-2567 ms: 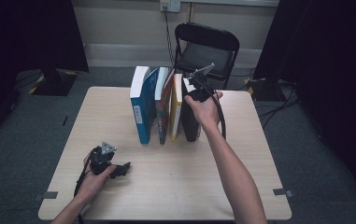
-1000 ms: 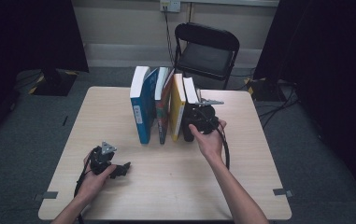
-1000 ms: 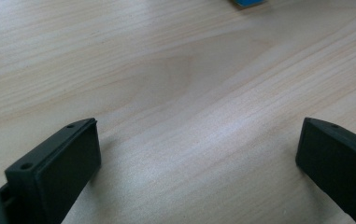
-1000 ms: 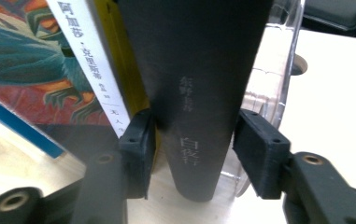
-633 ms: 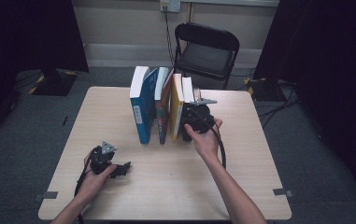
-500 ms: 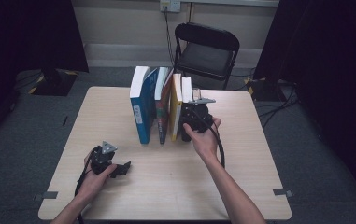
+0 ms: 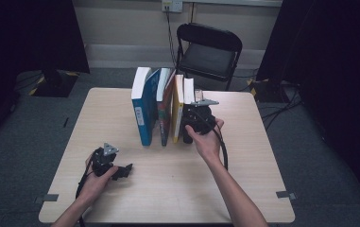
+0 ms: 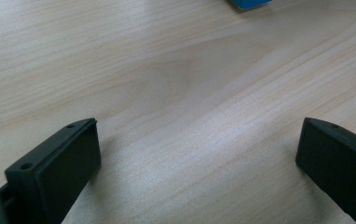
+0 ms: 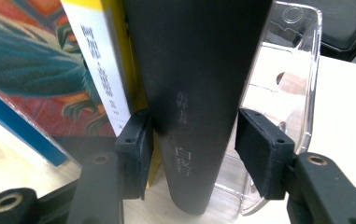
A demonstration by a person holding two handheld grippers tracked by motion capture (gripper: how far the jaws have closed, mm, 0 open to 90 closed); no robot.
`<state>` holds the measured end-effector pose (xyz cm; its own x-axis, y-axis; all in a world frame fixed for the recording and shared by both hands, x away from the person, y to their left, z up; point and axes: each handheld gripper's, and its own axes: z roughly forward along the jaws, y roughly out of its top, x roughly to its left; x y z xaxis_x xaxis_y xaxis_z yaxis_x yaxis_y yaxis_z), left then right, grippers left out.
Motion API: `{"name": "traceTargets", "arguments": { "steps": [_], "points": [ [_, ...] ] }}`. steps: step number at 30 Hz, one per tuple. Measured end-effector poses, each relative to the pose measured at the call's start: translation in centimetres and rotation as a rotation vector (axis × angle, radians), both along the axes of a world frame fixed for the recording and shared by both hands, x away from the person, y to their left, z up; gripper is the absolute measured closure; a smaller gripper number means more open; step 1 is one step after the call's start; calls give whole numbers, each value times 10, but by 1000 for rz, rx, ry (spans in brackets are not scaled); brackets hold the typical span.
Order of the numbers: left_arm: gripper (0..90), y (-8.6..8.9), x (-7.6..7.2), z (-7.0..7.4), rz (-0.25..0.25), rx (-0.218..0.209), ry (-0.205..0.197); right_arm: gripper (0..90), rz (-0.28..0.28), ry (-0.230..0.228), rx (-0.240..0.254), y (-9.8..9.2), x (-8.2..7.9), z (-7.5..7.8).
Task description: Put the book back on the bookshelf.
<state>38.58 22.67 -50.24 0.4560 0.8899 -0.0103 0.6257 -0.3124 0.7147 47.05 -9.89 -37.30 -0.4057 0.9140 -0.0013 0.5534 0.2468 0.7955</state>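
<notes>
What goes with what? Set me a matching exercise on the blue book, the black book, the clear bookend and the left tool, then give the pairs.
1. blue book
2. black book
3. clear bookend
4. left tool

A. jaws wide apart over bare table
B. left end of the row
C. between the right tool's jaws
D. right end of the row

Pairs: 1-B, 2-C, 3-D, 4-A
</notes>
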Motion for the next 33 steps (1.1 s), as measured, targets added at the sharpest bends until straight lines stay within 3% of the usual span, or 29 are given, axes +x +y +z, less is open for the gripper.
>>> {"name": "traceTargets", "arguments": {
  "steps": [5, 13, 22, 33],
  "points": [
    [0, 0, 0, 0, 0, 0, 0, 421, 22, 12, 47, -6, 0, -3],
    [0, 0, 0, 0, 0, 0, 0, 340, 30, 15, 41, -11, -2, -3],
    [0, 0, 0, 0, 0, 1, 0, 257, 45, 16, 70, -26, -8, -3],
    [0, 0, 0, 0, 0, 0, 0, 268, 52, -1, 99, -42, -20, -4]
  ]
}}
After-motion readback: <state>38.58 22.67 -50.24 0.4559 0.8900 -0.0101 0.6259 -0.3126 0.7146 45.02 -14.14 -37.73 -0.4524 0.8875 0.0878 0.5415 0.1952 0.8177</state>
